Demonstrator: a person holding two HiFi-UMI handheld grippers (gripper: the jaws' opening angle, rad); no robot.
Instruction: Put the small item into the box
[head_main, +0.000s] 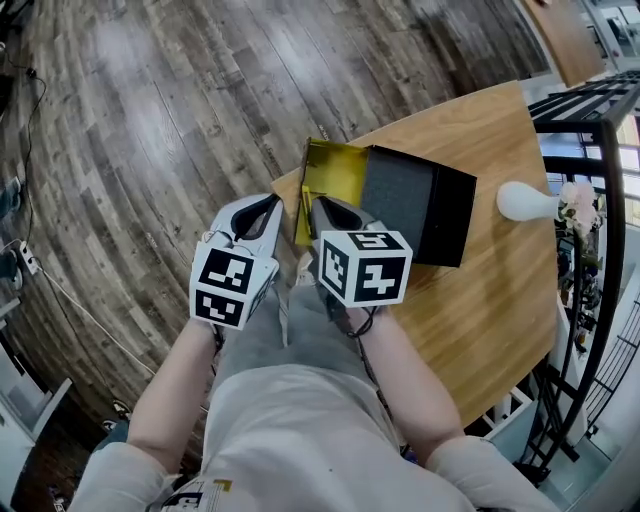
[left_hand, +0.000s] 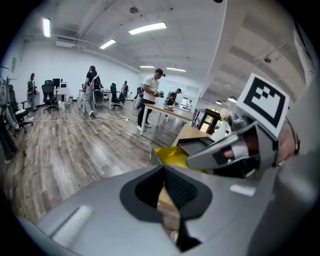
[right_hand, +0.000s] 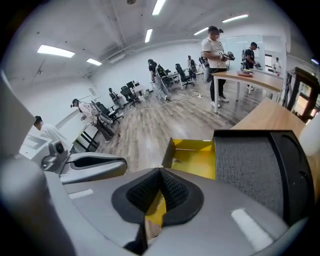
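An open box lies on the wooden table (head_main: 500, 300), near its left edge. It has a yellow tray (head_main: 335, 170) and a black lid lined with grey foam (head_main: 400, 195). My left gripper (head_main: 262, 208) hangs just off the table's edge, left of the box, with its jaws shut and nothing visible between them. My right gripper (head_main: 325, 208) is beside it at the tray's near side, also shut with nothing seen in it. The yellow tray (right_hand: 197, 157) and the foam lid (right_hand: 245, 165) lie just past the right gripper (right_hand: 160, 175). No small item shows in any view.
A white rounded object with pale flowers (head_main: 530, 200) stands on the table's right side. A black metal rack (head_main: 600, 150) rises beyond the right edge. Wooden floor (head_main: 150, 150) lies to the left, and people stand at desks far off (left_hand: 150, 97).
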